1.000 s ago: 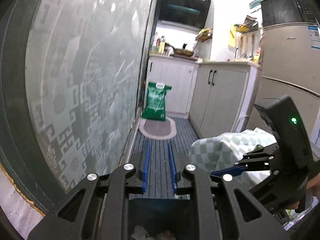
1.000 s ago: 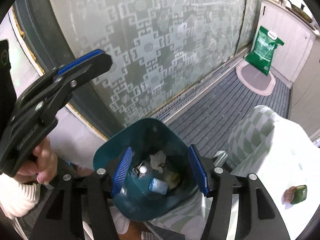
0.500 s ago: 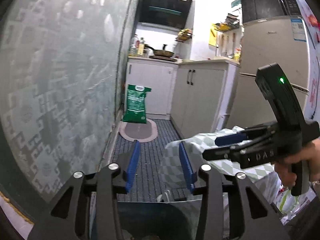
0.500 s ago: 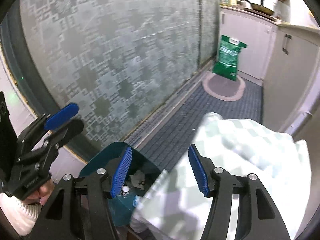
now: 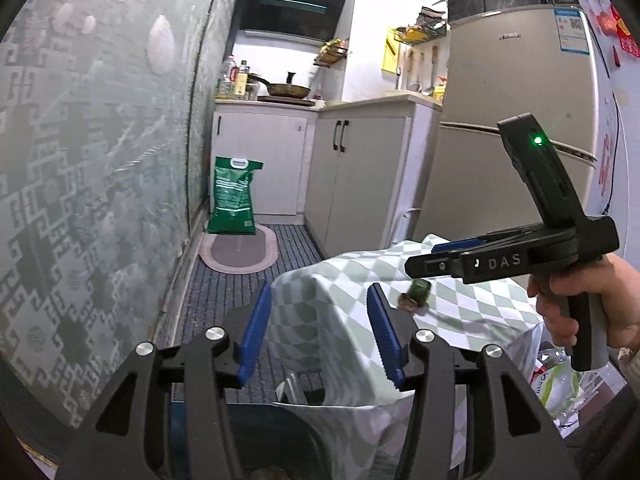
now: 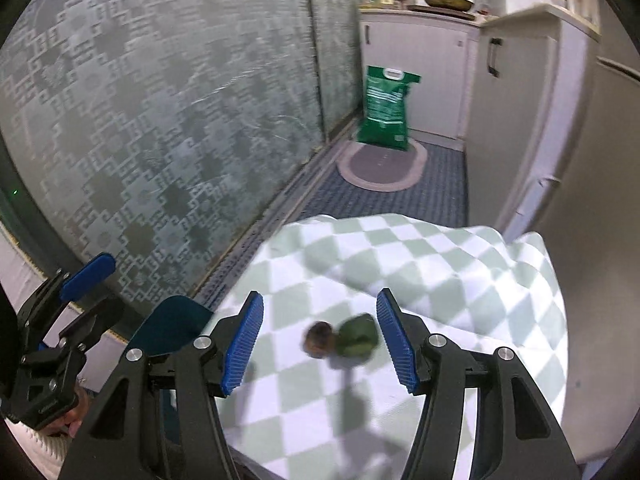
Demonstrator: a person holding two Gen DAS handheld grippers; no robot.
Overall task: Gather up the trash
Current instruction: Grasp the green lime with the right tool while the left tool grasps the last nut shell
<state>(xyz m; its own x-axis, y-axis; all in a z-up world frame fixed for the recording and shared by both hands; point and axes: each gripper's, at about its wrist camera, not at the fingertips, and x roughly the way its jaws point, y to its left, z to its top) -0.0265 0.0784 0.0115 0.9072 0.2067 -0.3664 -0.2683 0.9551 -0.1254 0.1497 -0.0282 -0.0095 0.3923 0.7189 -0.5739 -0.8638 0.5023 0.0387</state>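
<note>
A small piece of green and brown trash lies on the green-and-white checked tablecloth; it also shows in the left wrist view. My right gripper is open, its blue pads on either side of the trash and slightly above it. My left gripper is open and empty, above the dark teal trash bin, whose rim also shows in the right wrist view. The right gripper shows in the left wrist view, over the table.
A patterned frosted glass door runs along the left. A green sack stands on an oval mat by white cabinets. A fridge stands to the right. A plastic bag lies low at right.
My right gripper has swung from over the bin to over the table, bracketing the green trash. My left gripper has opened wider and lifted, looking further into the kitchen.
</note>
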